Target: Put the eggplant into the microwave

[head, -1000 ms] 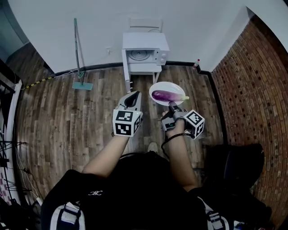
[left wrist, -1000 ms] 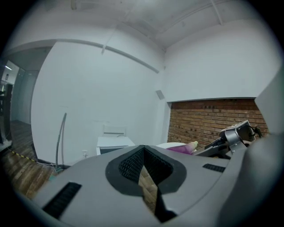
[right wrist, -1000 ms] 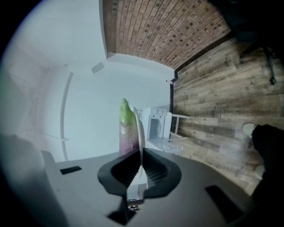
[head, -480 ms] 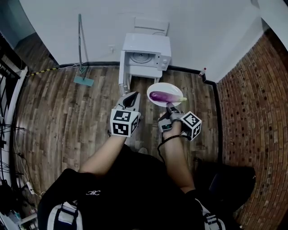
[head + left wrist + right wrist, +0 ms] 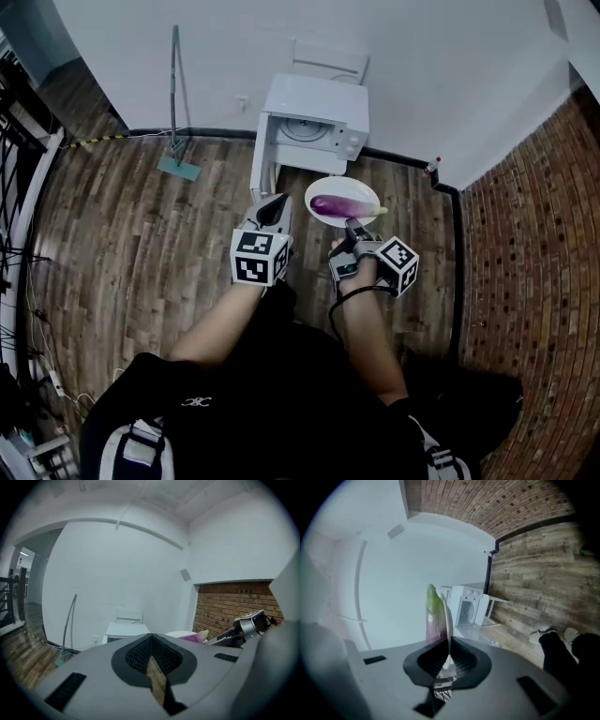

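Eggplant (image 5: 335,204) on a plate (image 5: 327,186), held up before the open microwave (image 5: 319,117).
A mop (image 5: 176,105) leans on the wall at left. The left gripper (image 5: 275,208) has its jaws together, with nothing in them. The eggplant lies across the white plate, in the air near the microwave's door. The right gripper (image 5: 352,225) has its jaws clamped on the plate's near rim.

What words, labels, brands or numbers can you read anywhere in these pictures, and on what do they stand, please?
None can be read.
White mark on the person's dark top: too small.
Marker cubes: patterns only, no letters.
Microwave, plate: no legible print.
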`<state>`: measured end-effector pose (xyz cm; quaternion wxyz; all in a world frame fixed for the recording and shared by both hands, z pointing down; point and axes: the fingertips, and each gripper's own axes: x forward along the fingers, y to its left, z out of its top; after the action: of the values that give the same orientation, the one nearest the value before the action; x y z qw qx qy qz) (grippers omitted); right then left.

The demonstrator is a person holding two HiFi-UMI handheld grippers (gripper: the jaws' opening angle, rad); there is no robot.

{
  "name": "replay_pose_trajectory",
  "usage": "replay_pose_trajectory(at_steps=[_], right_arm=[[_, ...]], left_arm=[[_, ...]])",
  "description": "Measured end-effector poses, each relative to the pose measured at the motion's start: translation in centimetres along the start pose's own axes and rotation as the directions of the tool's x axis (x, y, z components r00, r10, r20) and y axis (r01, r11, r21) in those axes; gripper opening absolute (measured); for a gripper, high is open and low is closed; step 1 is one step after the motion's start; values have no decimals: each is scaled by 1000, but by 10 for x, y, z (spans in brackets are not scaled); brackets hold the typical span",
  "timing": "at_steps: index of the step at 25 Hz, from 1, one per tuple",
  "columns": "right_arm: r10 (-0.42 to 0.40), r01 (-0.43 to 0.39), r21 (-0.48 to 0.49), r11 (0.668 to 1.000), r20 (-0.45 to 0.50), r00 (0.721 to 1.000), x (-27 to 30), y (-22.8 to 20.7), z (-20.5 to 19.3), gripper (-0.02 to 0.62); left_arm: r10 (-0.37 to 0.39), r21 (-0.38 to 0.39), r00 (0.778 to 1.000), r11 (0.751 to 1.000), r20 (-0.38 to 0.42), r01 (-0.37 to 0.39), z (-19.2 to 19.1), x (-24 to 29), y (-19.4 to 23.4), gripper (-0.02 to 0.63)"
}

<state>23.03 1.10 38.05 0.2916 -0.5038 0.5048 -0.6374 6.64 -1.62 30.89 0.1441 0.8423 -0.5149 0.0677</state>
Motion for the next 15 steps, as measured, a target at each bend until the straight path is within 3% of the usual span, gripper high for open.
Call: replay_pose_trajectory(at_steps=[15], right_arm=[[13,-13,33,999,-7,1000,169,39,56,28]], left_arm=[[4,-19,1000,1000,28,-3,57,153,99,0]])
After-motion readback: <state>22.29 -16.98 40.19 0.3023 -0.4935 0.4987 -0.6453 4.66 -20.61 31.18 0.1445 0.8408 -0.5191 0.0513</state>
